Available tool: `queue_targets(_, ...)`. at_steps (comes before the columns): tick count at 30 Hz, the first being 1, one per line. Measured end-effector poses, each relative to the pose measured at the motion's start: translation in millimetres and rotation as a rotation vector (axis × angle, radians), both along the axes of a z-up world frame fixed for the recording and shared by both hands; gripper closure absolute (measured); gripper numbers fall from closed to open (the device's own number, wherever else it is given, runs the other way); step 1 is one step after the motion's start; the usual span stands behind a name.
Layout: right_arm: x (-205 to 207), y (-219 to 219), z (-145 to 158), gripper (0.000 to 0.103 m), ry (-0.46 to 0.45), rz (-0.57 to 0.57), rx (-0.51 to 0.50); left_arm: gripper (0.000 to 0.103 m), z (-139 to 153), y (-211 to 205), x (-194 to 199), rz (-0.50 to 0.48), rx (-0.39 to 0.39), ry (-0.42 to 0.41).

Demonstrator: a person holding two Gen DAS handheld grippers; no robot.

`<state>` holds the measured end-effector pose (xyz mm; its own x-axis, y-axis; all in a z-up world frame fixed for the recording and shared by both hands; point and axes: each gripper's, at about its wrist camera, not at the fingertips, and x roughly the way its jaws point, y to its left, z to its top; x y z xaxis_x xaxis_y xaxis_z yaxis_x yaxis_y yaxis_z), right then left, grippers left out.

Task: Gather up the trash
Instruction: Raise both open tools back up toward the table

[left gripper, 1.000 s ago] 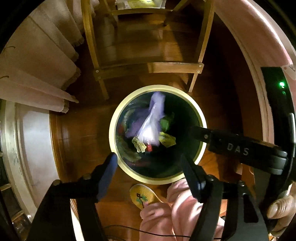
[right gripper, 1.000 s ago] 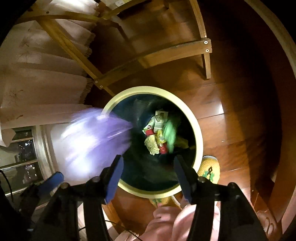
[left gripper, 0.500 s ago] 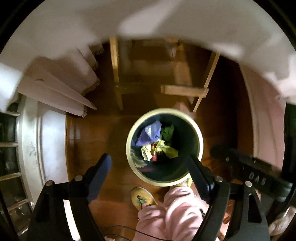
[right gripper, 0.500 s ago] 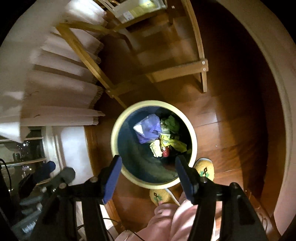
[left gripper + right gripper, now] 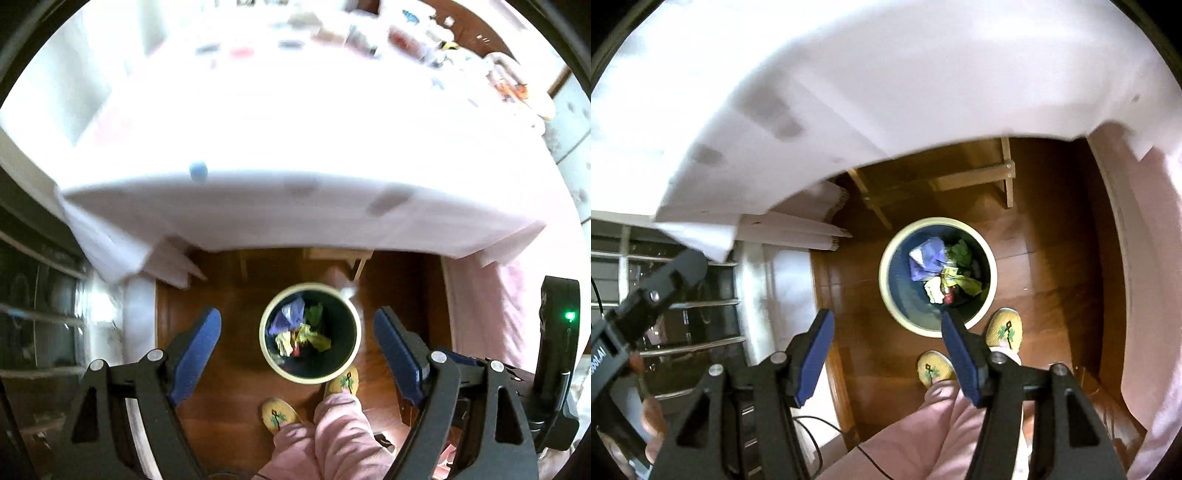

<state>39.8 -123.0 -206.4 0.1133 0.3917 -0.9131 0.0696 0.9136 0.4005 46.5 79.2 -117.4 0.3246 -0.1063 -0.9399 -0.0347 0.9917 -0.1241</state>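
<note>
A round bin [image 5: 265, 345] [image 5: 886, 284] with a cream rim stands on the wooden floor far below both grippers. Inside it lie a purple wrapper [image 5: 286, 317] [image 5: 927, 260] and yellow, green and red scraps [image 5: 308, 336] [image 5: 956, 280]. My left gripper [image 5: 297, 334] hangs high over the bin, open, with nothing between its blue pads. My right gripper [image 5: 886, 334] is also open and empty, just left of the bin in its view. A small blue thing [image 5: 198, 170] sits near the front edge of the white-clothed table [image 5: 295, 129].
The white tablecloth [image 5: 849, 92] overhangs the floor above the bin. A wooden chair frame [image 5: 975, 181] stands under the table. The person's yellow slippers [image 5: 343, 382] [image 5: 1004, 330] and pink trouser legs [image 5: 332, 435] are beside the bin. Blurred items [image 5: 424, 33] crowd the table's far side.
Both grippers have risen well above the bin, which now looks small. The purple wrapper fell from the air into the bin. The tabletop has come into the left wrist view.
</note>
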Motion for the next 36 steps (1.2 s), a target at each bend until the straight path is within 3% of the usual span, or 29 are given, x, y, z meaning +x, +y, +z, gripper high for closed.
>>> queue_targets(10, 0, -1, 109, 0.042, -0.197, -0.004, -0.015, 0.019, 102, -2, -7, -0.092, 0.038, -0.155)
queue_targets(17, 10, -8, 153, 0.042, -0.319, -0.002, -0.04, 0.019, 145, -4, -6, -0.114, 0.072, -0.27)
queue_targets(27, 41, -24, 183, 0.042, -0.389, -0.007, -0.066, 0.019, 173, -3, 6, -0.066, 0.107, -0.377)
queue_targets(36, 113, -47, 186, 0.042, -0.413, 0.046, -0.065, 0.019, 153, -3, 75, 0.032, 0.098, -0.309)
